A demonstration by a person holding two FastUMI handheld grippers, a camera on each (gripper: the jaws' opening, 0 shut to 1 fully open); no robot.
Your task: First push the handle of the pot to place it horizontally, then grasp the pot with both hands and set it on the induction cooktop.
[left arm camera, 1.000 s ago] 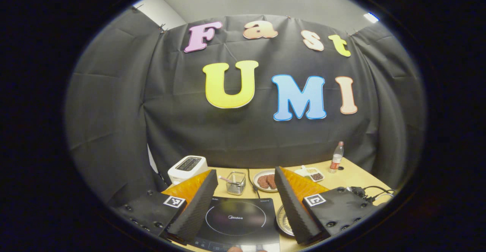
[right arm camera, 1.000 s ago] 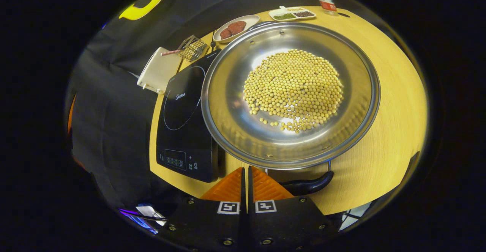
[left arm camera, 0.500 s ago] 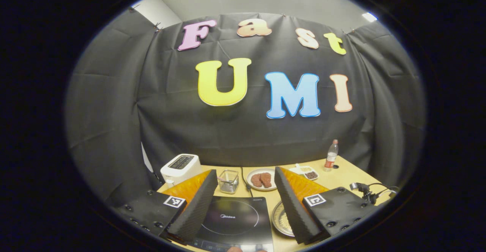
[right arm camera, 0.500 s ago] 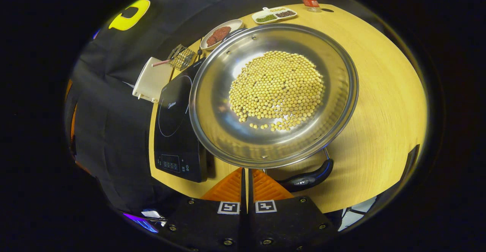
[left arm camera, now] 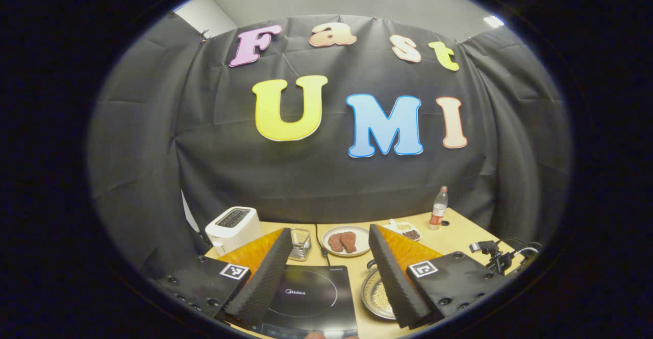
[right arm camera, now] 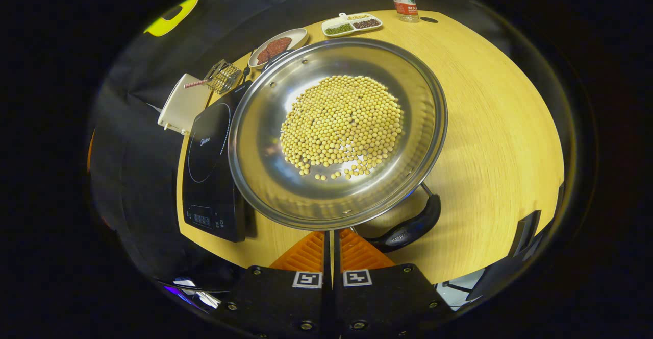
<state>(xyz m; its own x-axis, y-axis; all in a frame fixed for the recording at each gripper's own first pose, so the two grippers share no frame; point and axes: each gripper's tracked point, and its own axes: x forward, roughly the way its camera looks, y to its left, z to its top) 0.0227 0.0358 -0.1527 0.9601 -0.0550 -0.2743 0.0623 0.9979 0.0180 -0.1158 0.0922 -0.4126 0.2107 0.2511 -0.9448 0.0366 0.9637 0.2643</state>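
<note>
You are keeping the right hand-held gripper (right arm camera: 330, 237) with its fingers pressed together, gripping nothing, so it works as a blunt pusher at the pot's (right arm camera: 336, 129) 6 o'clock rim. The handle (right arm camera: 408, 226) is lying at about 5 o'clock, seemingly not yet horizontal. You are holding the left hand-held gripper (left arm camera: 331, 277) wide open above the induction cooktop (left arm camera: 308, 298), likely waiting. The pot is sitting on the worktop (right arm camera: 495, 124), just beside the cooktop's 3 o'clock edge.
</note>
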